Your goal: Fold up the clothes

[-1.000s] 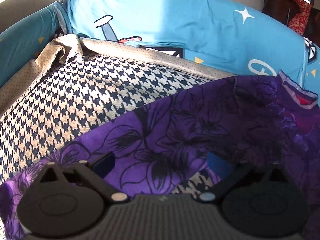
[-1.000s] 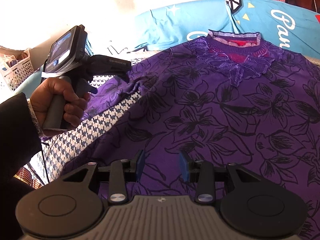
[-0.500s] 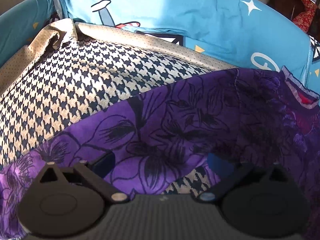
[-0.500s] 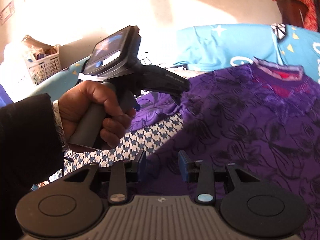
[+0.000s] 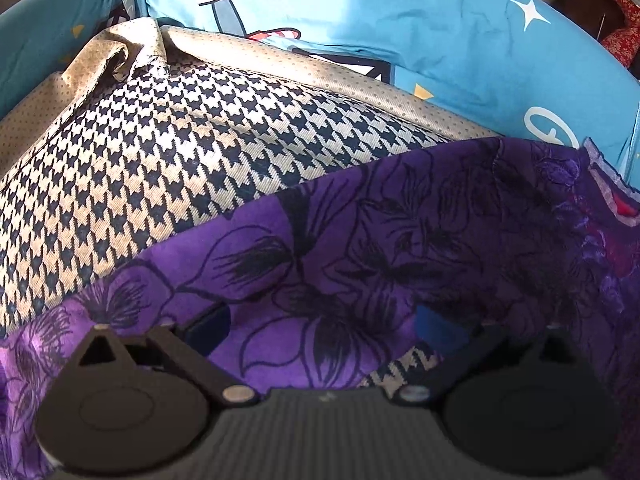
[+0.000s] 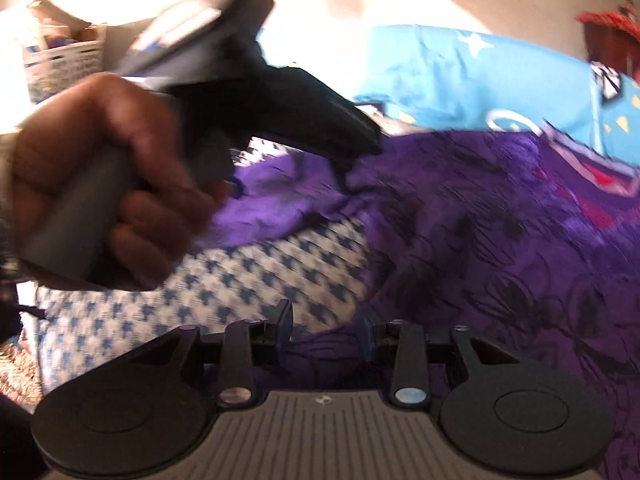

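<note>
On the bed's blue sheet (image 5: 440, 40) lies a houndstooth cloth (image 5: 160, 168), and the purple flowered top (image 5: 400, 240) is spread over its right part. Left tongs (image 5: 320, 326) stand wide apart around a raised purple fold. Right tongs (image 6: 326, 326) are closing over the purple top's edge, pads not yet pressing.

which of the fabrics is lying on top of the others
The purple floral garment: its edge overlaps the houndstooth cloth, which in turn covers the blue printed sheet.
</note>
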